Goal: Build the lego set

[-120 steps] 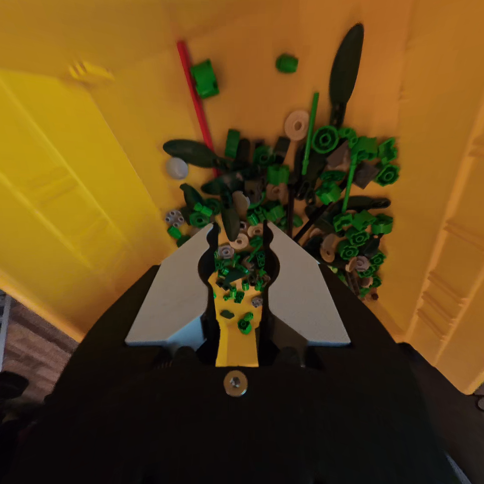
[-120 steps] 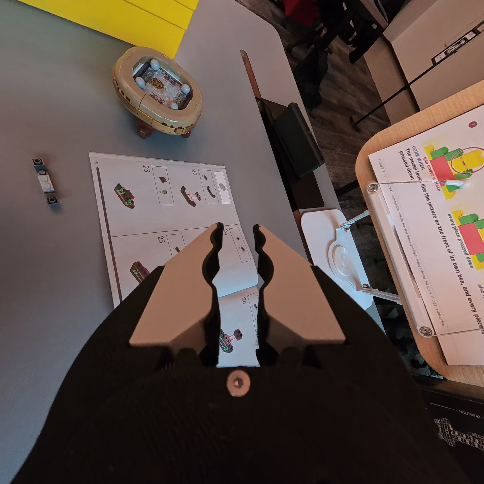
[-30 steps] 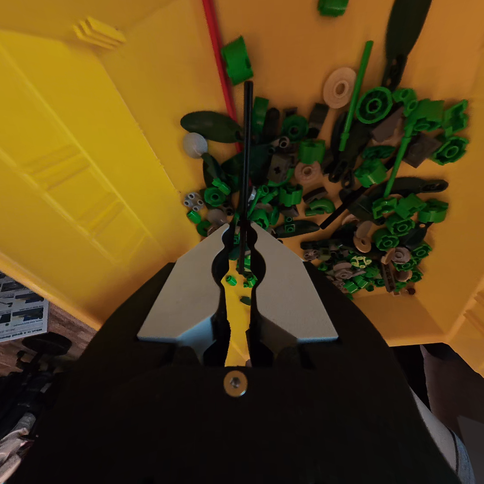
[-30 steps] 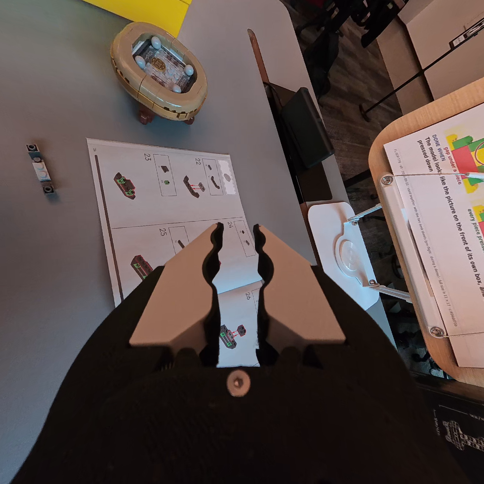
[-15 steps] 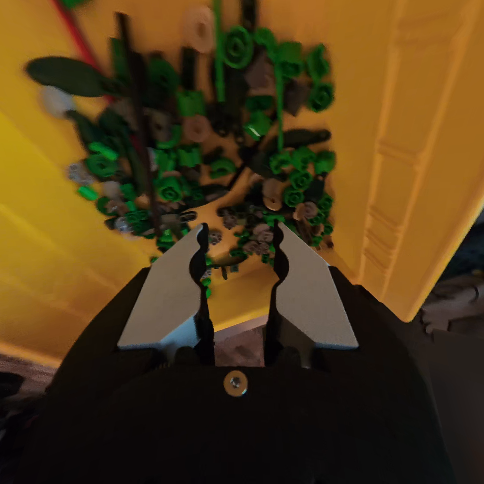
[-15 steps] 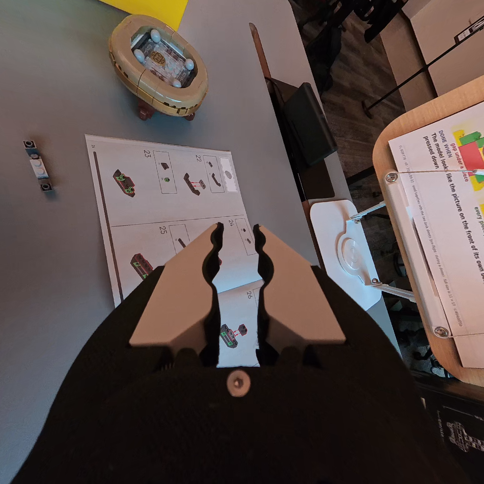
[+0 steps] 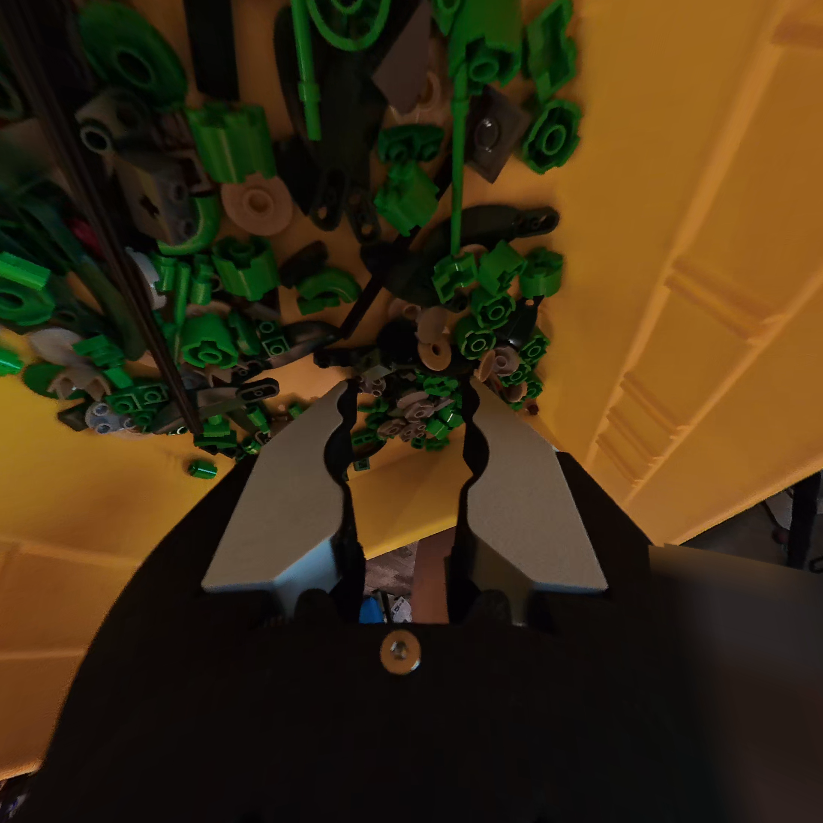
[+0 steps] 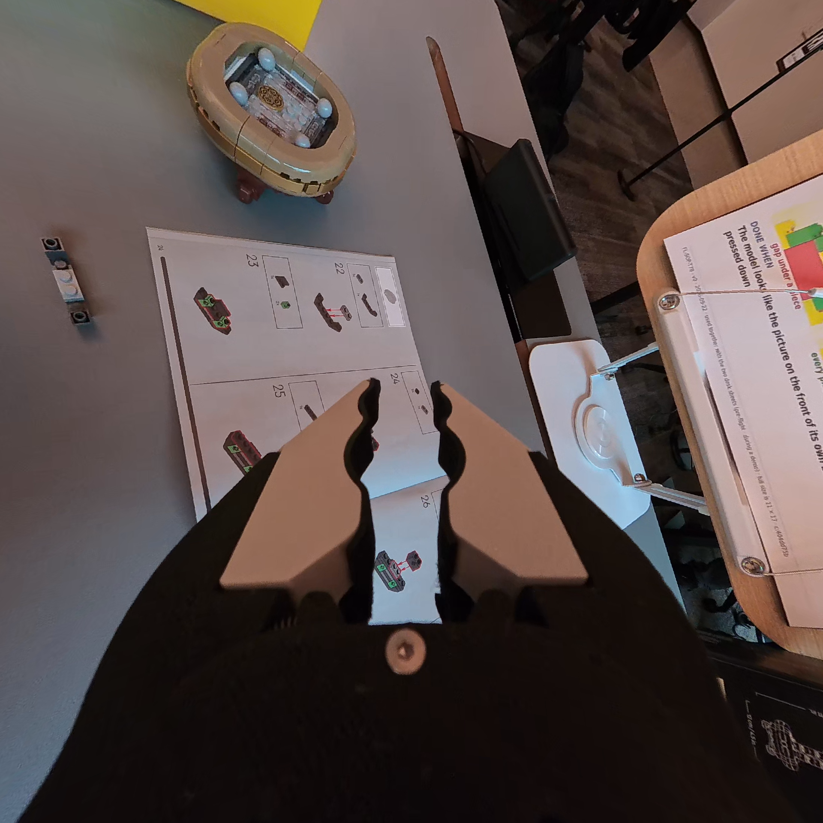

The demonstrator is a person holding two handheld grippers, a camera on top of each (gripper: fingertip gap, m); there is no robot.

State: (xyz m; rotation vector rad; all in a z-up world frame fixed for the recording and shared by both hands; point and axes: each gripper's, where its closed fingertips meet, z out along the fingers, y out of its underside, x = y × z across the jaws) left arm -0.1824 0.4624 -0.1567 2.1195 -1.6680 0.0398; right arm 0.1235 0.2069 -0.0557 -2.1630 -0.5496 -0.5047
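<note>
Left gripper (image 7: 407, 392), jaws wide and empty, is hovering over bin (image 7: 668, 178) pieces (image 7: 414, 414); right gripper (image 8: 404, 385) (jaws narrowly parted, empty) is waiting. Best isolate one piece first.

Loose lego pieces (image 7: 311, 249) in the bin (image 7: 668, 222) — oval model (image 8: 271, 111) behind the instruction booklet (image 8: 285, 338) — small brick assembly (image 8: 67, 280) left

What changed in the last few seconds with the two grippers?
The left gripper had pinched a thin black rod a second ago, then let it go; it now hangs open, closer over small pieces in the yellow bin. The right gripper stayed open over the instruction booklet; the tan model and grey piece did not move.
</note>
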